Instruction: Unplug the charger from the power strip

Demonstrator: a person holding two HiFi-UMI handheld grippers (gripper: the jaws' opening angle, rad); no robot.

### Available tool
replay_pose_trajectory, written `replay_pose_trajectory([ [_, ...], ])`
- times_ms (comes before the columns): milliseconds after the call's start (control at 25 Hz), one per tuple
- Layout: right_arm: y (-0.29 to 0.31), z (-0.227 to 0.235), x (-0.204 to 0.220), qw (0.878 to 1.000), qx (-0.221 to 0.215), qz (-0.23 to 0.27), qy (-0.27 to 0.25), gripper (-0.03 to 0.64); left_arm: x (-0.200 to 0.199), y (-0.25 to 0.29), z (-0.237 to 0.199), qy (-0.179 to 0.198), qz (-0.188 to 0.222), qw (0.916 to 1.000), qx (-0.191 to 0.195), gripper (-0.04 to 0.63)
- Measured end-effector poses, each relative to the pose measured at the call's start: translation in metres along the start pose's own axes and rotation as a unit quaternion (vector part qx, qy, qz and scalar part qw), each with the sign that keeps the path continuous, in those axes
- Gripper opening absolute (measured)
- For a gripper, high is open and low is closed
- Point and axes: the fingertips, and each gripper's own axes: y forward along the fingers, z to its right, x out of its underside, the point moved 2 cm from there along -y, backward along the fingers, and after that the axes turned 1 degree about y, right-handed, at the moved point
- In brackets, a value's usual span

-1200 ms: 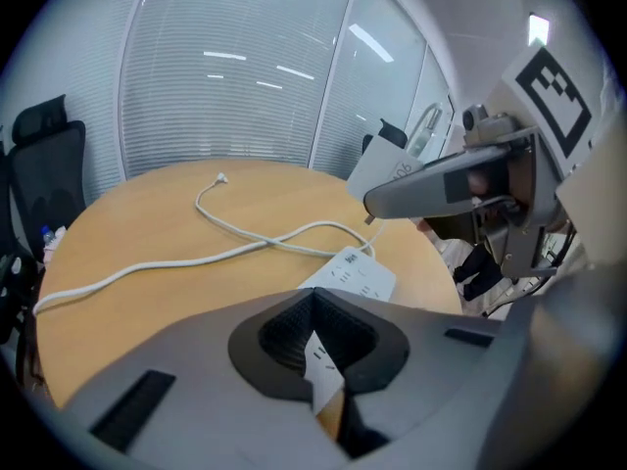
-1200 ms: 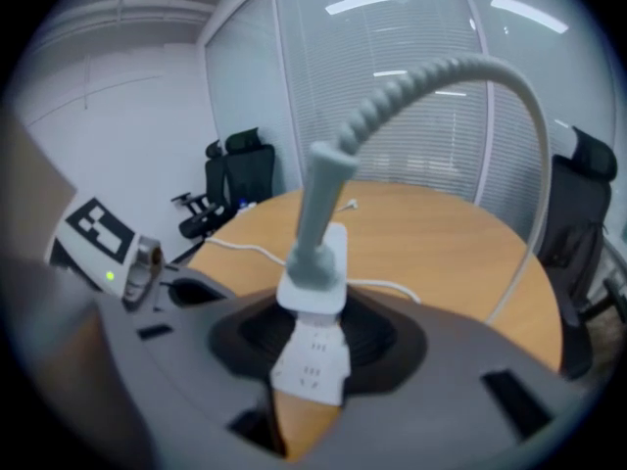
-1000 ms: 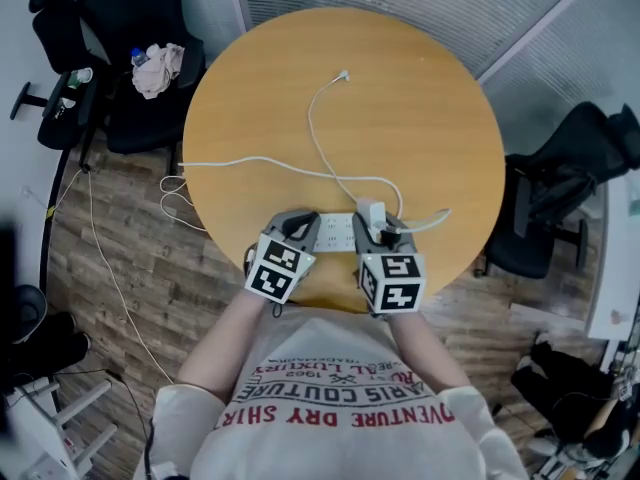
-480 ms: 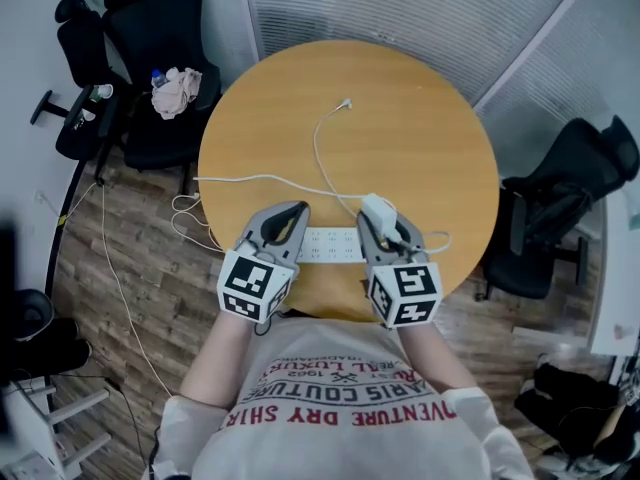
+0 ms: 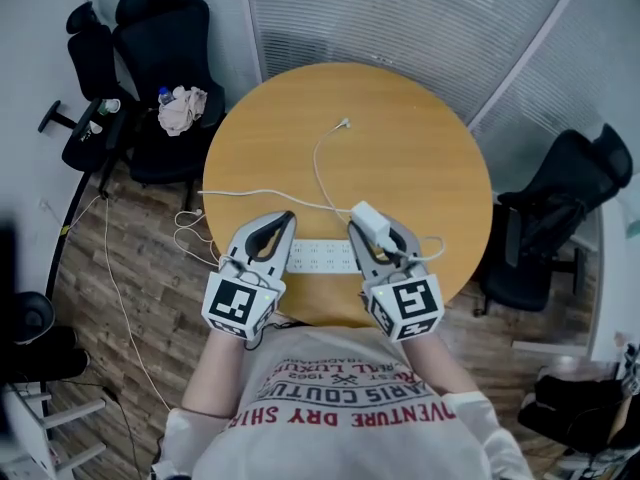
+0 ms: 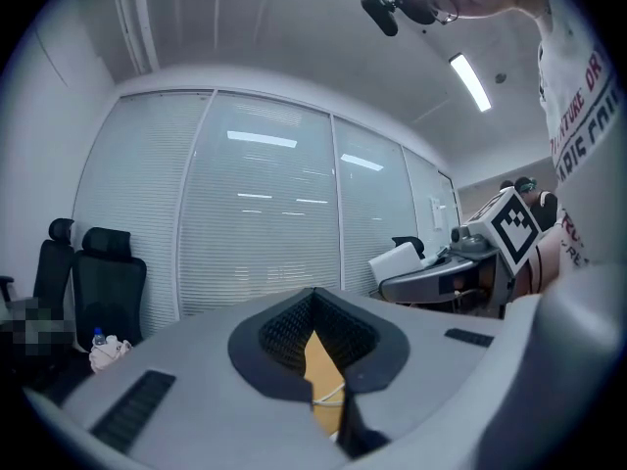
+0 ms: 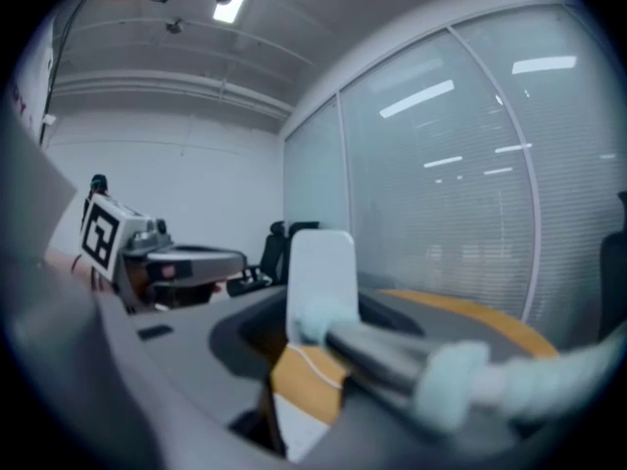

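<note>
A white power strip (image 5: 322,256) lies near the front edge of the round wooden table (image 5: 400,128). My right gripper (image 5: 375,230) is shut on the white charger (image 5: 362,214) and holds it in the air above the strip's right end, free of the sockets. In the right gripper view the charger (image 7: 321,262) stands upright between the jaws of my right gripper (image 7: 313,311). Its thin white cable (image 5: 318,158) trails across the table. My left gripper (image 5: 288,218) hovers above the strip's left end, shut and holding nothing. In its own view my left gripper (image 6: 313,297) has its tips together.
The strip's white cord (image 5: 240,194) runs left over the table edge to loose wires (image 5: 185,230) on the wooden floor. Black office chairs (image 5: 150,58) stand at the back left, one bearing a cloth (image 5: 182,108). Another chair (image 5: 550,218) stands at the right. Blinded glass walls close the back.
Both grippers have risen off the table towards the head camera. The right one has pulled the charger up out of the power strip, which stays on the table.
</note>
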Motion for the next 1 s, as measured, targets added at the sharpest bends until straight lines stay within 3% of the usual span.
replay_pose_trajectory([
  [640, -0.004, 0.007, 0.011, 1.0, -0.004, -0.004, 0.005, 0.155, 0.0, 0.001, 0.015, -0.01, -0.003, 0.9999, 0.0, 0.034],
  [1000, -0.001, 0.016, 0.014, 1.0, 0.007, -0.011, 0.019, 0.155, 0.004, 0.01, 0.02, 0.006, -0.017, 0.9998, 0.009, 0.034],
])
